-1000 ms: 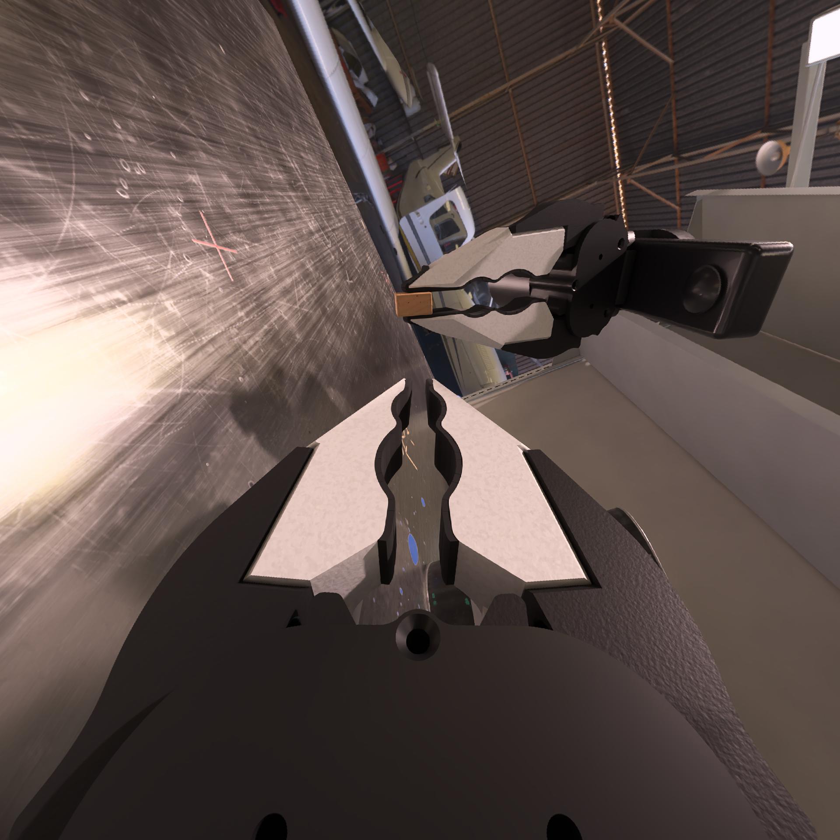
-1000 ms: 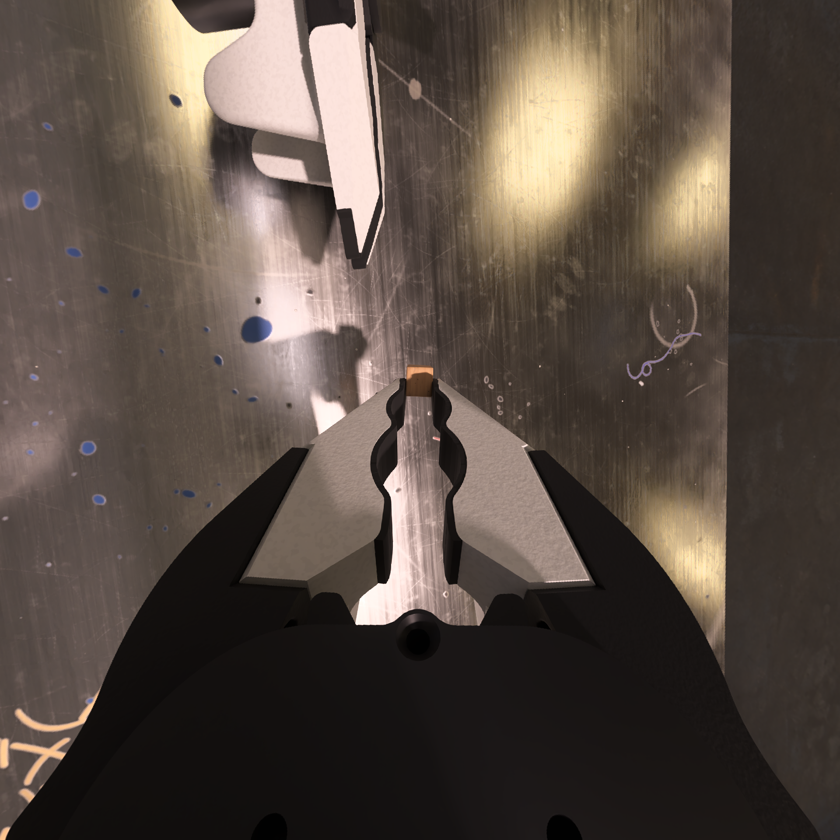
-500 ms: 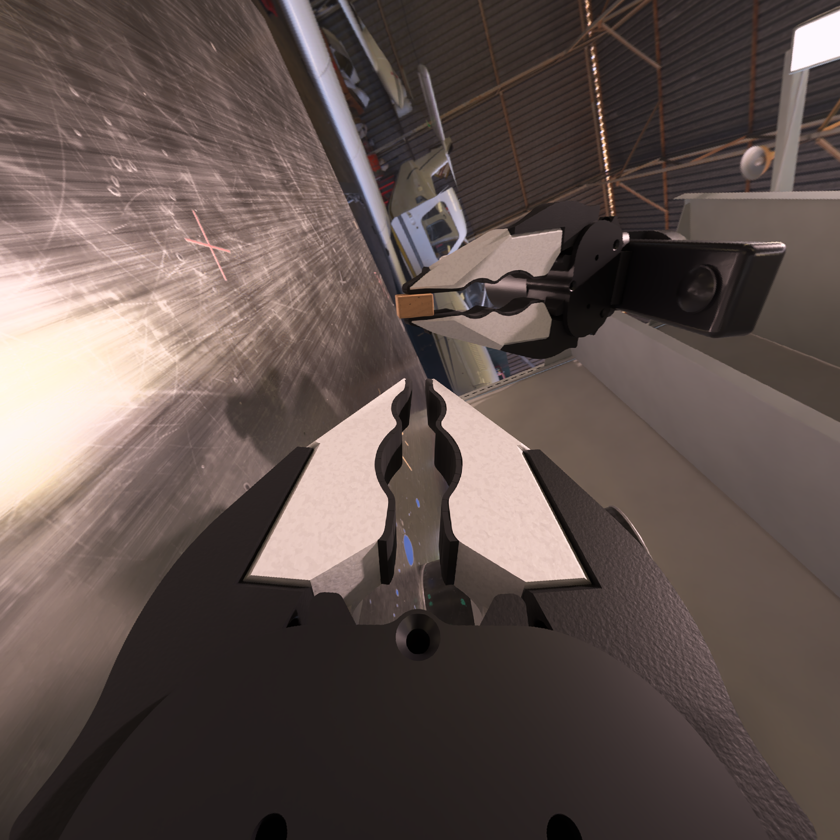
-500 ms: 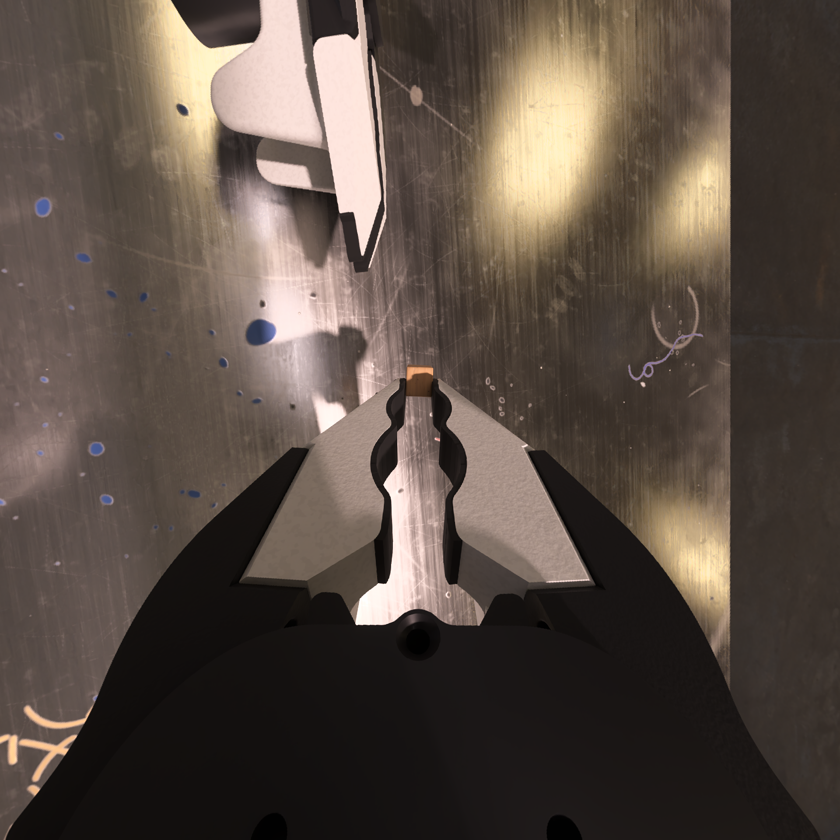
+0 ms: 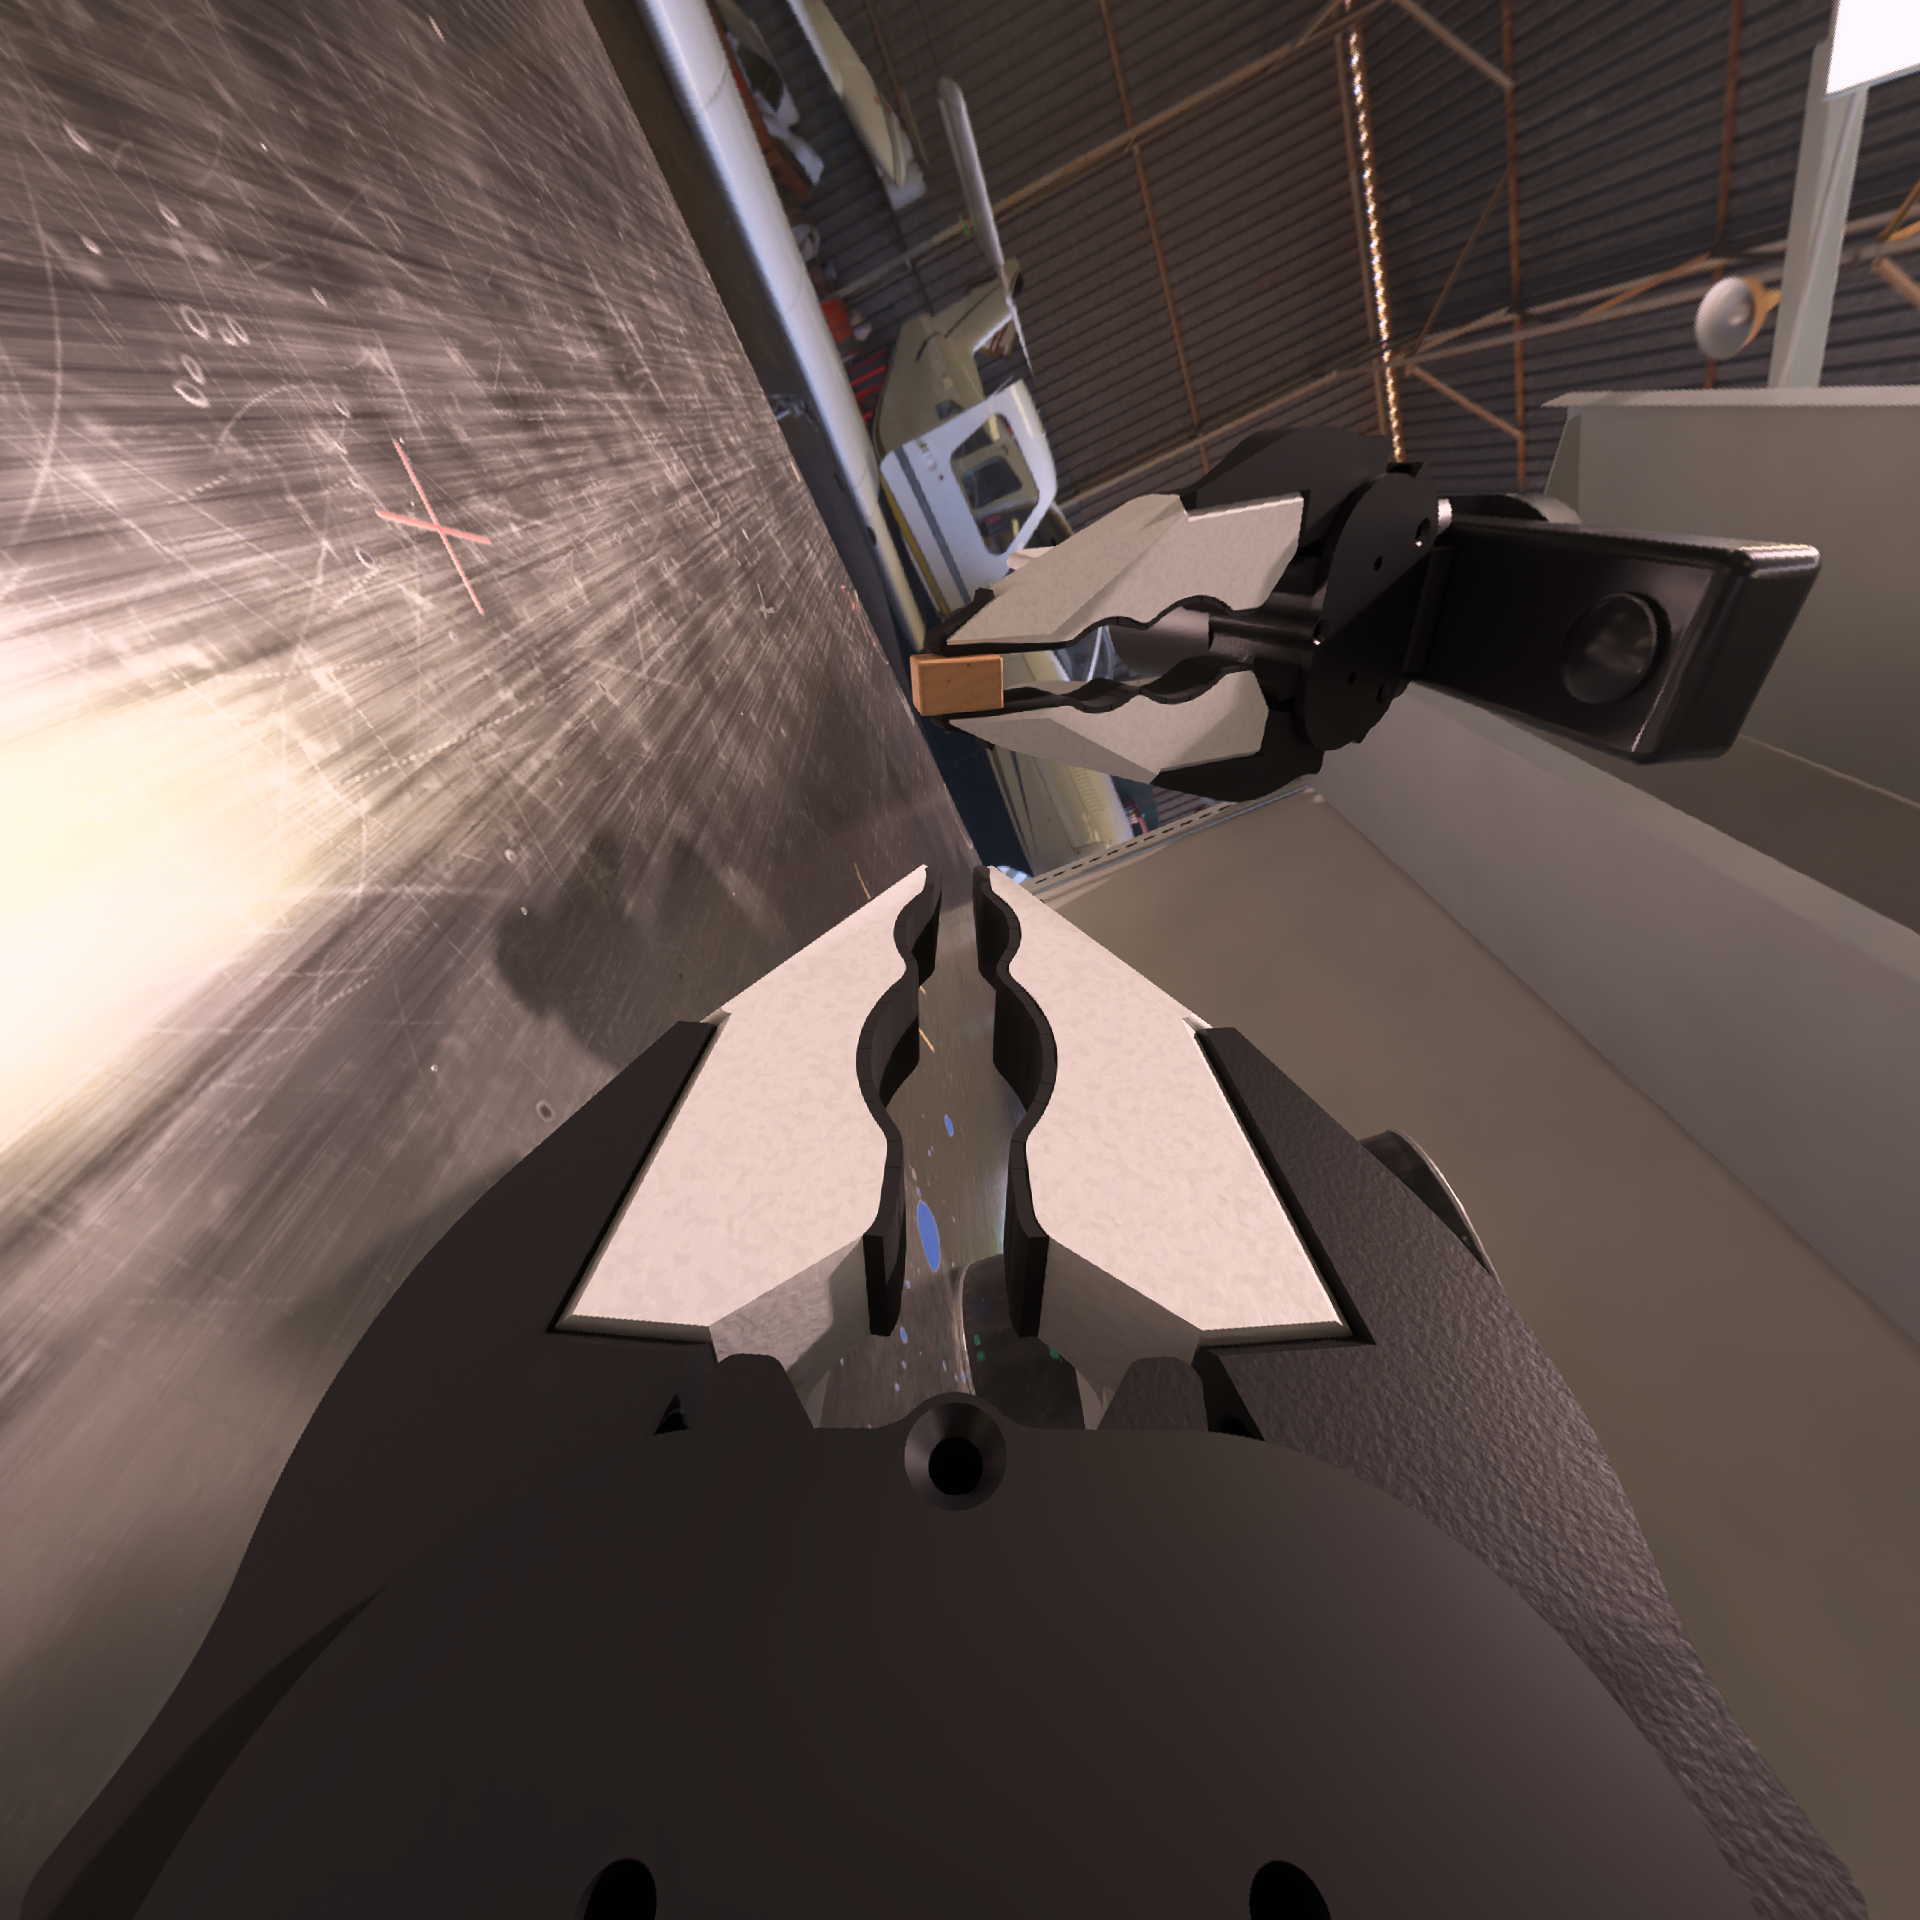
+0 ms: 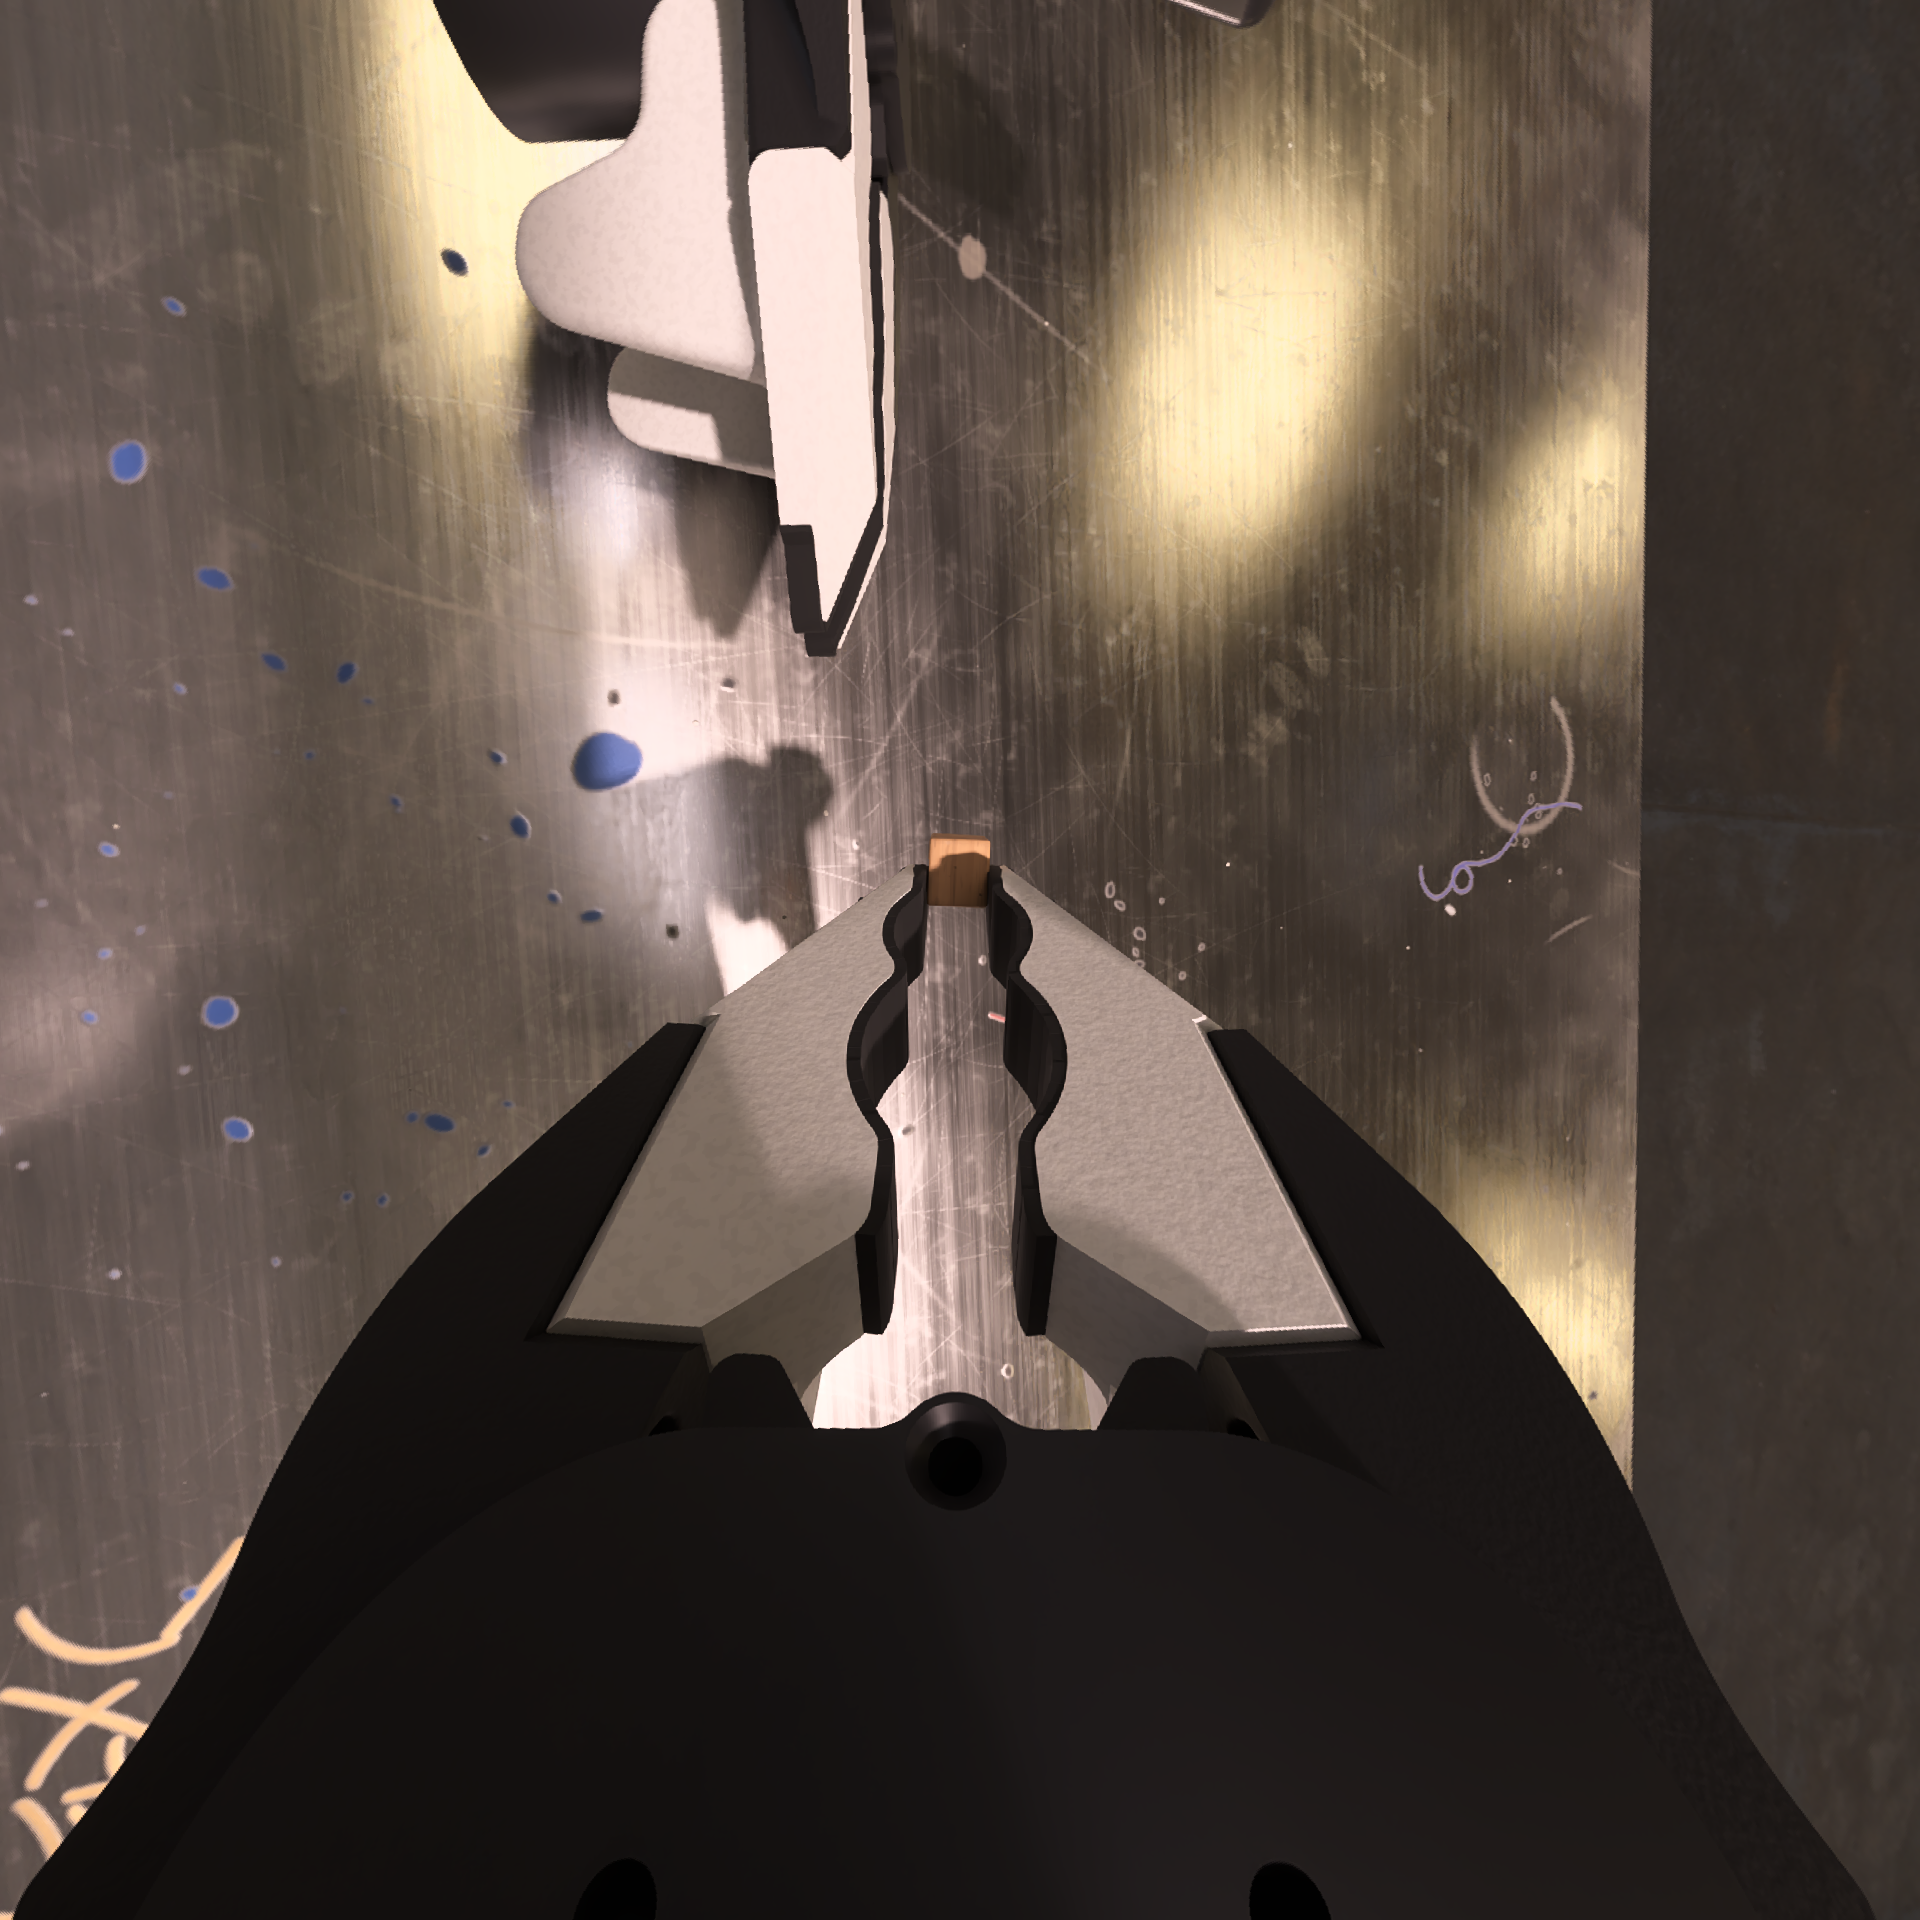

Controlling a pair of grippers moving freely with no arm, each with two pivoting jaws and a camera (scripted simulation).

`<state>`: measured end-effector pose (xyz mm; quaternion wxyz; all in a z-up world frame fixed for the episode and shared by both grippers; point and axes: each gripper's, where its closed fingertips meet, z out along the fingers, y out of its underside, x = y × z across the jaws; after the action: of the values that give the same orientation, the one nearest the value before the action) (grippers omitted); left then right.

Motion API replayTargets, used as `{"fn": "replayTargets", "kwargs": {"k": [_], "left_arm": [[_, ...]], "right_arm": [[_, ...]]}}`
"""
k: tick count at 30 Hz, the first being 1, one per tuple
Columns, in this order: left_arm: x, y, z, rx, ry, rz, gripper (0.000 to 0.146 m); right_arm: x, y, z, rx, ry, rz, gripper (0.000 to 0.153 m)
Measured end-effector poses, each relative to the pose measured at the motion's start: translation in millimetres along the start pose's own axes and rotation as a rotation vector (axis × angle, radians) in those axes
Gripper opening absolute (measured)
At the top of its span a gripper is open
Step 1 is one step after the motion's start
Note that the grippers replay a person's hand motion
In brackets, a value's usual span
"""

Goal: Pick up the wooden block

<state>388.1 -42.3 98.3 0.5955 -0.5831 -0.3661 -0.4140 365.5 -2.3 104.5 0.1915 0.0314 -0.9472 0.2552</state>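
Observation:
The small wooden block (image 6: 957, 873) is pinched between the tips of my right gripper (image 6: 956, 881), which is shut on it and holds it above the scratched metal table (image 6: 1247, 520). In the left wrist view the block (image 5: 957, 684) sticks out of the right gripper (image 5: 982, 681), clear of the table (image 5: 416, 727). My left gripper (image 5: 951, 883) has its jaws nearly together with nothing between them. It also shows in the right wrist view (image 6: 831, 634), ahead of the block and apart from it.
The table carries blue paint spots (image 6: 606, 760), a purple scribble (image 6: 1496, 852) and a red cross mark (image 5: 436, 532). The table's edge (image 6: 1644, 727) runs down the right. A grey box wall (image 5: 1558, 1039) stands beyond the table.
The right gripper has risen a little farther from the table with the block. The left gripper has barely moved.

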Motion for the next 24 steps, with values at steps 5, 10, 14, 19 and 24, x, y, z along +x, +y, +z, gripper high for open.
{"fn": "replayTargets", "kwargs": {"k": [5,10,14,19,24], "left_arm": [[-4.5,8.5,0.4,-0.077,-0.055,0.029,0.006],[-9.0,17.1,0.5,-0.156,-0.112,0.062,0.006],[-13.9,23.8,0.8,-0.215,-0.171,0.087,0.006],[-16.6,27.7,1.8,-0.254,-0.211,0.114,0.006],[-12.1,20.4,3.2,-0.200,-0.173,0.143,0.006]], "right_arm": [[-4.7,3.8,4.9,-0.018,-0.018,-0.048,0.010],[-8.6,4.0,8.3,0.038,-0.062,-0.057,0.010],[-13.3,4.9,12.7,0.010,-0.058,-0.107,0.010],[-15.7,3.2,15.2,0.010,-0.061,-0.118,0.010],[-12.5,4.7,11.9,0.020,-0.077,-0.076,0.010]]}}
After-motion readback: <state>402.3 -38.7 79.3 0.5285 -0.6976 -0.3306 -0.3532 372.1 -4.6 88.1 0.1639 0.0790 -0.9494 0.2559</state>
